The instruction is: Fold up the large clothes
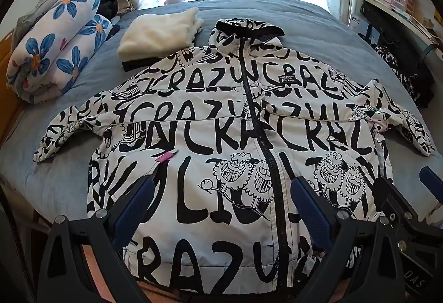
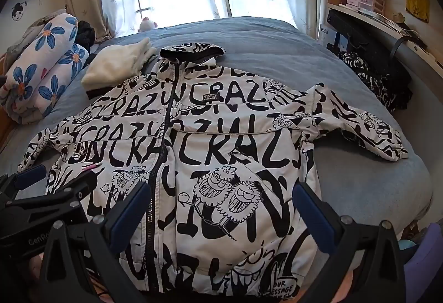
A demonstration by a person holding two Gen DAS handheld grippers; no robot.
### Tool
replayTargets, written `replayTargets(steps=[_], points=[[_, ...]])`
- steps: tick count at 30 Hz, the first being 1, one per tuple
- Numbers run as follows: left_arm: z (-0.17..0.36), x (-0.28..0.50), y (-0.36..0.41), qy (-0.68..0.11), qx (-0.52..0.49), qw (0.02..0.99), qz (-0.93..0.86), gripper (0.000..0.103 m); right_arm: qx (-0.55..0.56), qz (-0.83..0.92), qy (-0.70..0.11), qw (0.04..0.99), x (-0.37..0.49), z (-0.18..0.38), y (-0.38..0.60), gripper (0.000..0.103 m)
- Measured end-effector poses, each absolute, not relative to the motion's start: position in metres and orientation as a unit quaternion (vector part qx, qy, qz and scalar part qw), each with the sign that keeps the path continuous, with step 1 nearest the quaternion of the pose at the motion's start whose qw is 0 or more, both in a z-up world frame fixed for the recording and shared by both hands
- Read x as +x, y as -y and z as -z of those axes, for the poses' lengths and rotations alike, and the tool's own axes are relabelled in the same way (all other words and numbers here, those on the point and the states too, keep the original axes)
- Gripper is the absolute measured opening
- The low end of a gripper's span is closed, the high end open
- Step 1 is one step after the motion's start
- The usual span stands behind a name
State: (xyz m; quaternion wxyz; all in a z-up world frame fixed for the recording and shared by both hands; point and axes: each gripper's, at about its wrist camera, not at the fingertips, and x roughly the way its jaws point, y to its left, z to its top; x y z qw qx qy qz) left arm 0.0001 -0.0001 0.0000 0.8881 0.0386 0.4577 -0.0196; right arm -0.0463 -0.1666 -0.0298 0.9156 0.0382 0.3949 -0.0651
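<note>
On the blue-covered bed (image 1: 249, 17) by the curtained window, your left gripper (image 1: 221, 206) and right gripper (image 2: 221, 208) are both spread wide, holding nothing, above the lower front of the jacket. The black-and-white printed jacket (image 1: 221, 114) lies flat, front up, zipped, sleeves out sideways, hood toward the window. A folded cream garment (image 1: 157, 31) touches its shoulder; a floral quilt (image 1: 55, 40) lies further left.

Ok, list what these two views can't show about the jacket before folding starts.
- Jacket hem: cut off by the bottom edge and hidden behind the left gripper in the left wrist view; the same behind the right gripper in the right wrist view.
- Jacket shoulder near the cream cloth: covered by that cloth, both views.
- Chest label: text too small to read surely.
- Jacket's back: face down on the bed.
</note>
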Motion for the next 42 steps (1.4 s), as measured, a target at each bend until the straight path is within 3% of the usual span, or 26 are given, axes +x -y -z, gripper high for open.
replayTargets(steps=[42], points=[[-0.0018, 0.0016, 0.0002, -0.454, 0.035, 0.89, 0.023, 0.095, 0.037, 0.065, -0.395, 0.916, -0.0456, 0.0305, 0.165, 0.103]])
